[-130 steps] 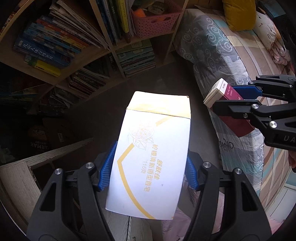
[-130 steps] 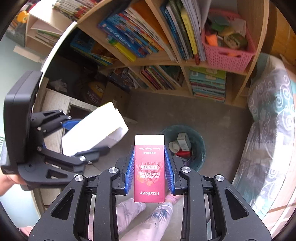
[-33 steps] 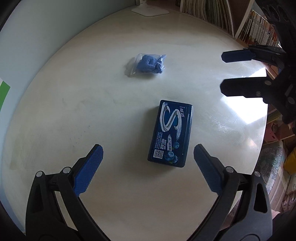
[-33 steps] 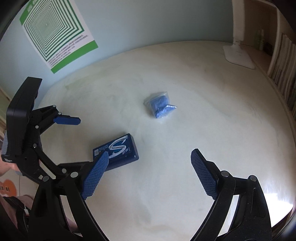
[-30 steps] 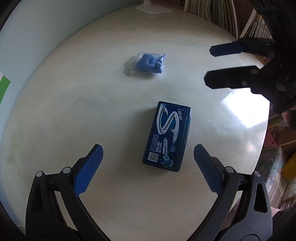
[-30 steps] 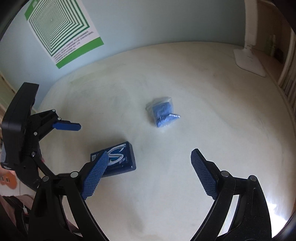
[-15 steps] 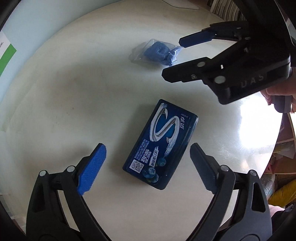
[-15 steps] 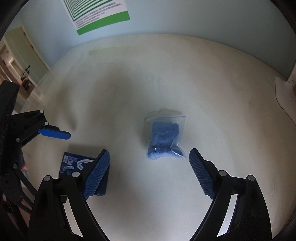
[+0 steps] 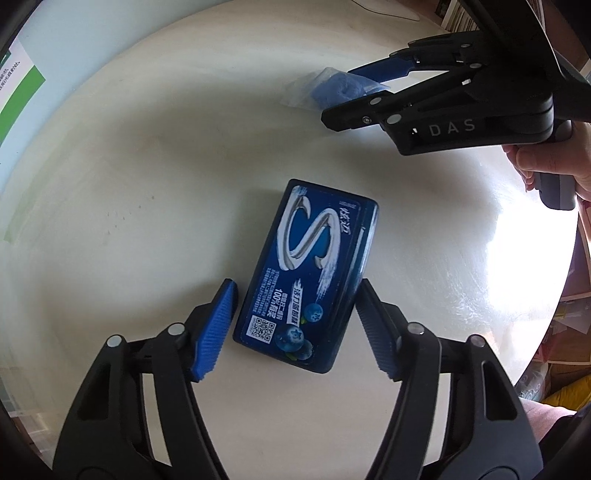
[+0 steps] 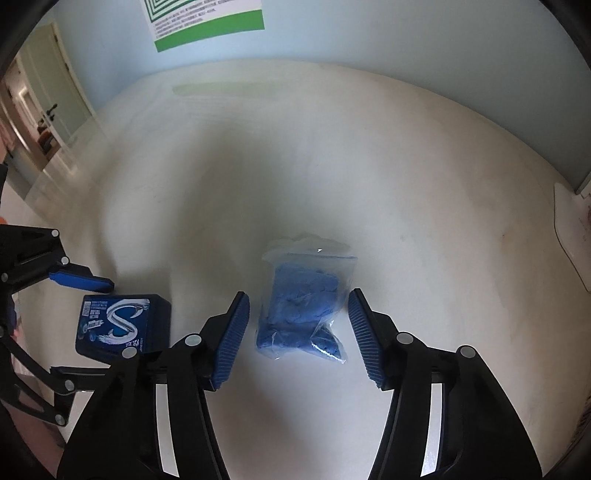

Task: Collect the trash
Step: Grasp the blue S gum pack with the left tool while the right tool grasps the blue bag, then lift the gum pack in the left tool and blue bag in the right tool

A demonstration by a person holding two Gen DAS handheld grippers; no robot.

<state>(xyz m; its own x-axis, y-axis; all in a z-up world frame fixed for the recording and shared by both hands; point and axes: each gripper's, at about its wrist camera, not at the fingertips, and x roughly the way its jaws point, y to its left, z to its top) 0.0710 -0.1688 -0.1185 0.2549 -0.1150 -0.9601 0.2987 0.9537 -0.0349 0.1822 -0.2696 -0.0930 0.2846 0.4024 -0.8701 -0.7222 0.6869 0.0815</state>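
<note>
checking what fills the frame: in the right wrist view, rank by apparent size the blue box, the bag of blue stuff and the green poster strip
1. Bag of blue stuff, largest.
2. Blue box, partly hidden behind the right gripper.
3. Green poster strip, smallest, though farther away and cropped.

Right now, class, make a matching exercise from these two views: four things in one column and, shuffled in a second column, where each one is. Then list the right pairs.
Things
1. dark blue box
2. clear bag of blue material
3. green-and-white poster
4. white table

Places
A. on the wall behind the table
B. between the open fingers of the right gripper
C. under both pieces of trash
D. between the open fingers of the left gripper

Pairs: 1-D, 2-B, 3-A, 4-C
</note>
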